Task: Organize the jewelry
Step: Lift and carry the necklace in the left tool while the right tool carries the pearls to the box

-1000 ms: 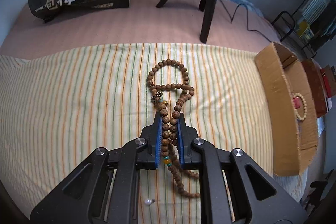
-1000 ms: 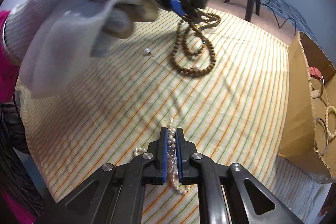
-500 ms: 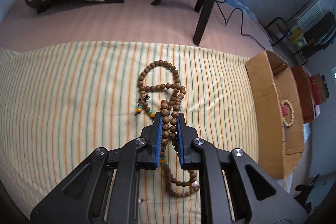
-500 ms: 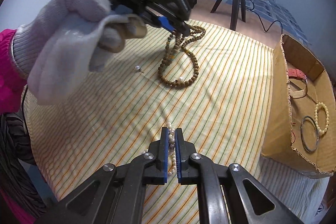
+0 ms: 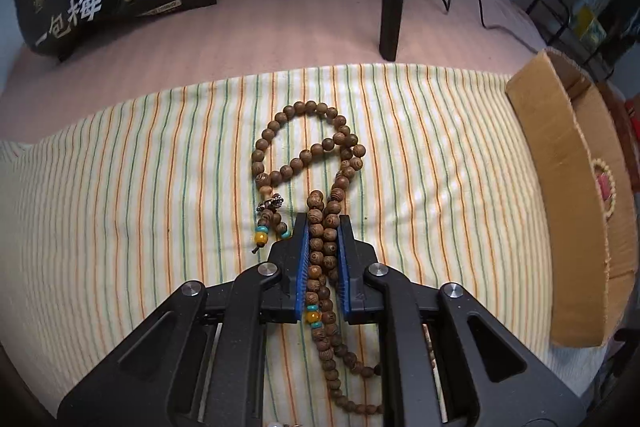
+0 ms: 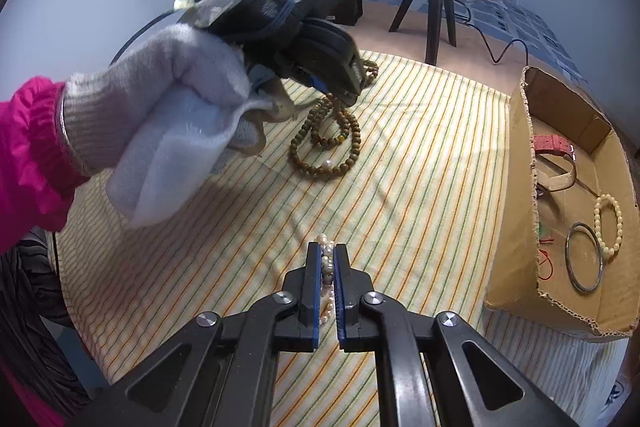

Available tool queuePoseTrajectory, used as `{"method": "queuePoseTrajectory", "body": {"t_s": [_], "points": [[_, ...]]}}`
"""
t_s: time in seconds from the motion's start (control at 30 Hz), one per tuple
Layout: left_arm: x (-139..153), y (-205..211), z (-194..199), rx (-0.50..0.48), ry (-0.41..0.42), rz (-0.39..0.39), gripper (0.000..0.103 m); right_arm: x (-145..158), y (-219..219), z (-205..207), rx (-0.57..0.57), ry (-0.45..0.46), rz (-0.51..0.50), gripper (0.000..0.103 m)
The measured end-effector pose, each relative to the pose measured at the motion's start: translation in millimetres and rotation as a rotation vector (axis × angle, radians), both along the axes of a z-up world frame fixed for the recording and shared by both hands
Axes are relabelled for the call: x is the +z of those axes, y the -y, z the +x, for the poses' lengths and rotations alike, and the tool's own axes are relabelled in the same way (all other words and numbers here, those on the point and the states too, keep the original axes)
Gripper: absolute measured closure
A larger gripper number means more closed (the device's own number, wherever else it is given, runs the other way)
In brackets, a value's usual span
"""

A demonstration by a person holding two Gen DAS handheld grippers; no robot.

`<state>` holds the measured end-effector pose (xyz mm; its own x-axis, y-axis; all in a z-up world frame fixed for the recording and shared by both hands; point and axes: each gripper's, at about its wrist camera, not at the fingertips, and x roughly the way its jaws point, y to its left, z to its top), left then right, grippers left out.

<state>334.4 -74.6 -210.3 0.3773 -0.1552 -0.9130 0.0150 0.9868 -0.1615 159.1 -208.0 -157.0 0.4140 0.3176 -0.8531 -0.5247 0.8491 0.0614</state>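
Lifted wooden beads point(image 5: 323, 239) pinched between left gripper point(image 5: 323, 227) jaws

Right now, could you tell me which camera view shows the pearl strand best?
The right wrist view: the pearl strand sits clamped between the right gripper. The left wrist view shows none of it for certain.

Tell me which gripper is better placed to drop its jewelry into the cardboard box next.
Right. The right gripper, shut on the pearl strand, sits nearer the cardboard box; the left gripper's wooden bead necklace mostly lies on the cloth.
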Motion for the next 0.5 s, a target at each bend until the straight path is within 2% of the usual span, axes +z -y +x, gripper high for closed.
{"method": "queuePoseTrajectory", "body": {"t_s": [0.07,0.23,0.5], "points": [[4,-10,-3,0.032,0.002,-0.063,0.093,5,3,0,-0.013,0.010,0.012,0.100],[29,-27,-16,0.046,0.052,-0.130,0.093,19,13,4,-0.051,0.039,0.047,0.100],[83,-37,-46,0.013,0.161,-0.154,0.093,45,26,9,-0.095,0.096,0.086,0.100]]}}
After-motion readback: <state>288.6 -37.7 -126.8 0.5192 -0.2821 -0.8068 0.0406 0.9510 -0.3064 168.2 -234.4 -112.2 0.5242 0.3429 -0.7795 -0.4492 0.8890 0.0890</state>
